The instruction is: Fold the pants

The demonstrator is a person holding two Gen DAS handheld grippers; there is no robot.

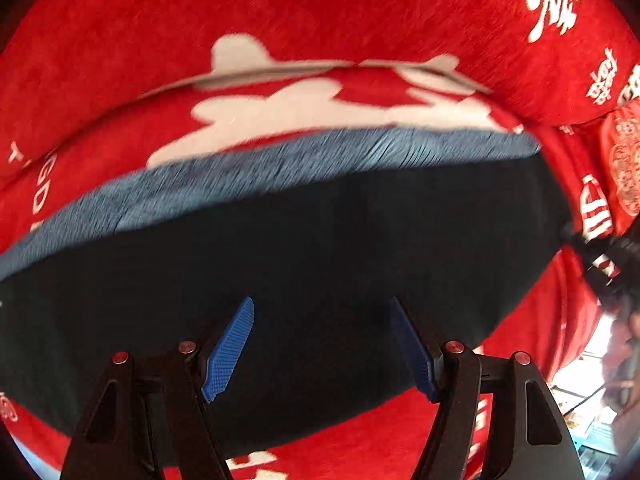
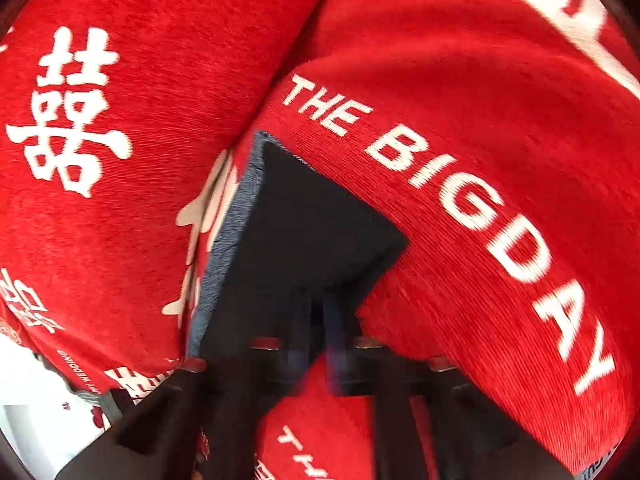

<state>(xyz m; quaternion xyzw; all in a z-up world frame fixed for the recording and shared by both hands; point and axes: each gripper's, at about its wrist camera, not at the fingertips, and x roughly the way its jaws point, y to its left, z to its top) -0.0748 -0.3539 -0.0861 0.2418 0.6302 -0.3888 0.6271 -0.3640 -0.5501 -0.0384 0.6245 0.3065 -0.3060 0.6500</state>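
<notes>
Dark navy pants (image 1: 320,240) lie flat on a red sofa cover, with a grey-blue band (image 1: 280,160) along their far edge. My left gripper (image 1: 322,308) hovers just above the middle of them, open, its blue pads (image 1: 230,348) wide apart with nothing between them. In the right wrist view the pants (image 2: 304,220) form a dark wedge with the grey-blue band (image 2: 224,248) on its left side. My right gripper (image 2: 320,312) is blurred, its fingers pressed together on the near edge of the dark cloth.
The red cover with white lettering (image 2: 460,184) drapes the seat and the back cushion (image 1: 280,8). A seam between cushions runs behind the pants. A person's head (image 1: 624,320) shows at the right edge. Pale floor (image 2: 32,420) lies at the lower left.
</notes>
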